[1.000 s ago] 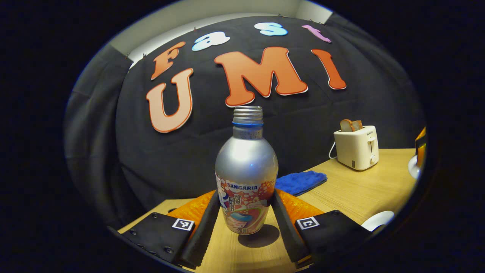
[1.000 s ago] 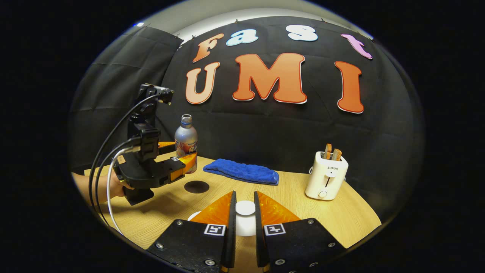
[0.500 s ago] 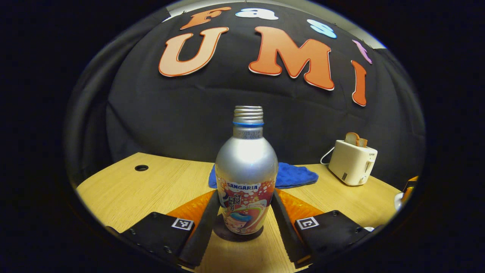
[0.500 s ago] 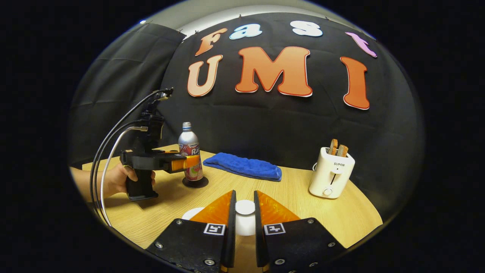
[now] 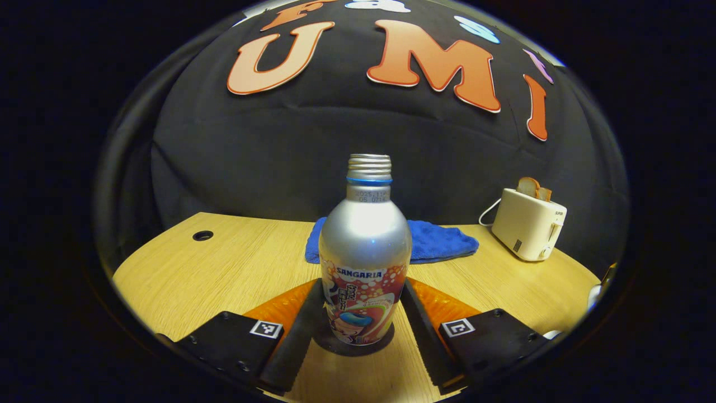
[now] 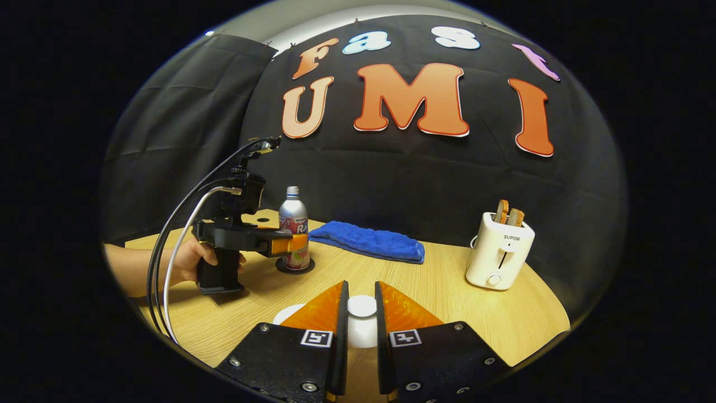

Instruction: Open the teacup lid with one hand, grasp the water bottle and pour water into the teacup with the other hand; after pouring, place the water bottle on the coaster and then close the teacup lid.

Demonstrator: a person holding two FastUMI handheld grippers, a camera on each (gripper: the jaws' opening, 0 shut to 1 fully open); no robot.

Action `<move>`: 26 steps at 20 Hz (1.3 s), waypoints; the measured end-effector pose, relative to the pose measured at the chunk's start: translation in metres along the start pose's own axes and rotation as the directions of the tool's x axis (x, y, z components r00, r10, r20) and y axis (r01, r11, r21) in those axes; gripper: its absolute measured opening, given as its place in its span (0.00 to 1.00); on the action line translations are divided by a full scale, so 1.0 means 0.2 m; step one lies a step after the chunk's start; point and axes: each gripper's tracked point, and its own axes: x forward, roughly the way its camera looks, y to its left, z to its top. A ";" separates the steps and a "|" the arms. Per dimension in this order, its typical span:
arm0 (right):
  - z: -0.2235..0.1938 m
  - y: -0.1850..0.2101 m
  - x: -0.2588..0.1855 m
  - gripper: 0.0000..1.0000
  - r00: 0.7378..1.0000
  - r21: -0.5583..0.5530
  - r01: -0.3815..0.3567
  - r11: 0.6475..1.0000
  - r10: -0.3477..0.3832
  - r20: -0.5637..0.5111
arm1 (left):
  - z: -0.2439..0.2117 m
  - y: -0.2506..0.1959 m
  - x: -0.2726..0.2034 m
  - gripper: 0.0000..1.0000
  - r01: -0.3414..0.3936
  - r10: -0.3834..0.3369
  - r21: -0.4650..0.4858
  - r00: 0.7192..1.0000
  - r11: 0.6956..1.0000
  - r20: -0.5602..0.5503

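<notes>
The silver water bottle (image 5: 363, 246) stands upright on the dark round coaster (image 5: 386, 342). My left gripper (image 5: 361, 282) is shut on the bottle's printed lower half, one finger on each side. In the right gripper view the same bottle (image 6: 293, 218), coaster (image 6: 285, 267) and left gripper (image 6: 299, 244) show at the left, held by a hand (image 6: 190, 260). My right gripper (image 6: 361, 284) is shut on the white knob of the teacup lid (image 6: 362, 306). A white rim of the teacup (image 6: 288, 313) shows left of its fingers.
A blue towel (image 6: 369, 243) lies at the back of the wooden table (image 6: 447, 296). A white toaster (image 6: 499, 252) with bread slices stands at the right. There is a cable hole (image 5: 202, 235) at the table's far left. Cables (image 6: 168, 268) hang from the left gripper.
The left gripper brought the bottle down from the air onto the coaster and levelled out. The right gripper kept still with the lid knob in it.
</notes>
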 end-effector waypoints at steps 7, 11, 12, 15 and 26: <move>0.00 0.11 0.02 0.23 0.999 0.007 -0.036 0.999 0.036 0.000 | 0.02 0.05 -0.14 0.95 -0.007 0.007 -0.002 1.000 1.000 0.011; -0.04 0.17 0.04 0.23 0.999 0.029 -0.051 0.998 0.051 -0.007 | 0.03 0.05 -0.26 0.90 -0.010 0.007 0.051 0.999 0.999 0.053; -0.05 0.19 0.05 0.23 0.998 0.035 -0.054 0.998 0.055 -0.013 | 0.03 0.05 -0.29 0.98 -0.013 0.009 0.068 0.998 0.998 0.057; -0.08 0.25 0.08 0.23 0.998 0.038 -0.066 0.997 0.067 -0.017 | 0.02 0.04 -0.38 0.98 -0.014 0.008 0.090 0.998 0.996 0.068; -0.21 0.28 0.15 0.19 0.997 0.057 -0.065 0.996 0.067 -0.030 | 0.06 0.00 -0.66 0.98 -0.030 0.012 0.108 0.987 0.994 0.159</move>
